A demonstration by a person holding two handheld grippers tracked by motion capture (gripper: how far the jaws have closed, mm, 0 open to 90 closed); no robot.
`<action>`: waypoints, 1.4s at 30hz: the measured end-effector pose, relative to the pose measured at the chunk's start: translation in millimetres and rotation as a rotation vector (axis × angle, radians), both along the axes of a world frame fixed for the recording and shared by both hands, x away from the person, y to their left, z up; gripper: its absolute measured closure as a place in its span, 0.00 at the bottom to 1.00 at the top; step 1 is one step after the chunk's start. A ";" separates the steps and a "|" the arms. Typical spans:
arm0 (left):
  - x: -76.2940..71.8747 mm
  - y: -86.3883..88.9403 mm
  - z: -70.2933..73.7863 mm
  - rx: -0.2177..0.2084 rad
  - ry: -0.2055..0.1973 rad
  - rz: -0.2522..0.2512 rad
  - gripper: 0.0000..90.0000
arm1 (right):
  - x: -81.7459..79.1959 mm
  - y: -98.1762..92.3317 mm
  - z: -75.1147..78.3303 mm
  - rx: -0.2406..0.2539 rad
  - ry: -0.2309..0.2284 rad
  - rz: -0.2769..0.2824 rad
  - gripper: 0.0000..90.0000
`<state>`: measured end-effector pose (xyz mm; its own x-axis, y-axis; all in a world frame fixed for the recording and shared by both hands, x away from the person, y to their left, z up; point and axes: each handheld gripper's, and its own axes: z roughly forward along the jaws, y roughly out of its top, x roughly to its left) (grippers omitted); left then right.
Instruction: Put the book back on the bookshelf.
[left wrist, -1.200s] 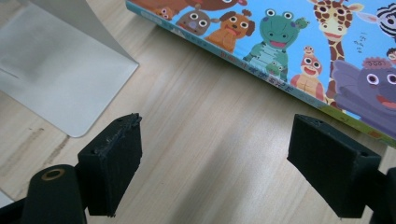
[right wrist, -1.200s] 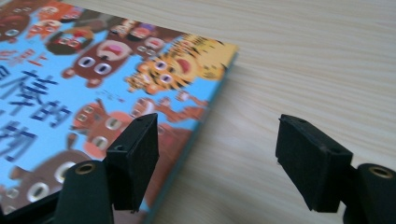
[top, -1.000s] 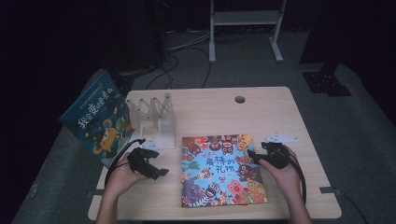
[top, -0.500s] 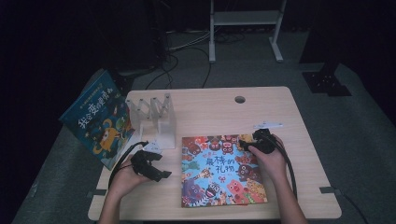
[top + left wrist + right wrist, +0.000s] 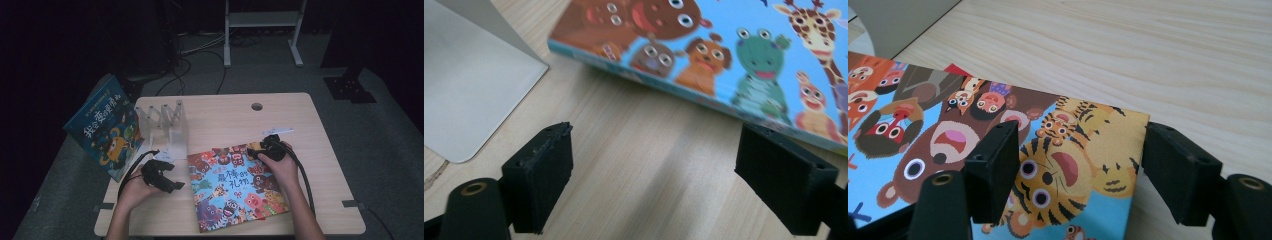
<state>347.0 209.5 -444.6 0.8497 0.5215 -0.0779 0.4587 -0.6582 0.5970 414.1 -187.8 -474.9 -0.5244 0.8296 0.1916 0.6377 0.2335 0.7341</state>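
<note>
A colourful animal picture book [image 5: 235,190] lies flat on the wooden table [image 5: 220,115]. My right gripper [image 5: 256,150] is at its far right corner. In the right gripper view, the right gripper [image 5: 1083,170] is open. It straddles the tiger corner of the book [image 5: 1073,160], one jaw over the cover and the other over bare wood. The jaws have just been closing a little, and the pads do not press on the book. My left gripper [image 5: 173,183] rests left of the book. The left gripper [image 5: 664,180] is wide open over bare wood, with the book's edge [image 5: 704,92] just ahead.
A clear folding book stand [image 5: 165,122] stands at the back left, and its pale base plate [image 5: 469,90] lies near my left jaws. A blue book [image 5: 102,127] leans off the table's left edge. A cable hole [image 5: 257,106] sits near the far edge.
My right hand has moved left, from beside the book onto its far right corner. The left hand has hardly moved.
</note>
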 end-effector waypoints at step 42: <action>-2.1 -32.0 -13.3 -0.060 0.095 -0.026 0.12 | -47.8 0.4 21.3 -0.092 -0.089 0.163 0.34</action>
<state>344.9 177.5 -457.8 0.8500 0.4916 -0.1893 0.4987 -0.6350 0.5900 366.3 -187.4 -453.6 -0.6647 0.7442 0.0659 0.5192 0.3967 0.7570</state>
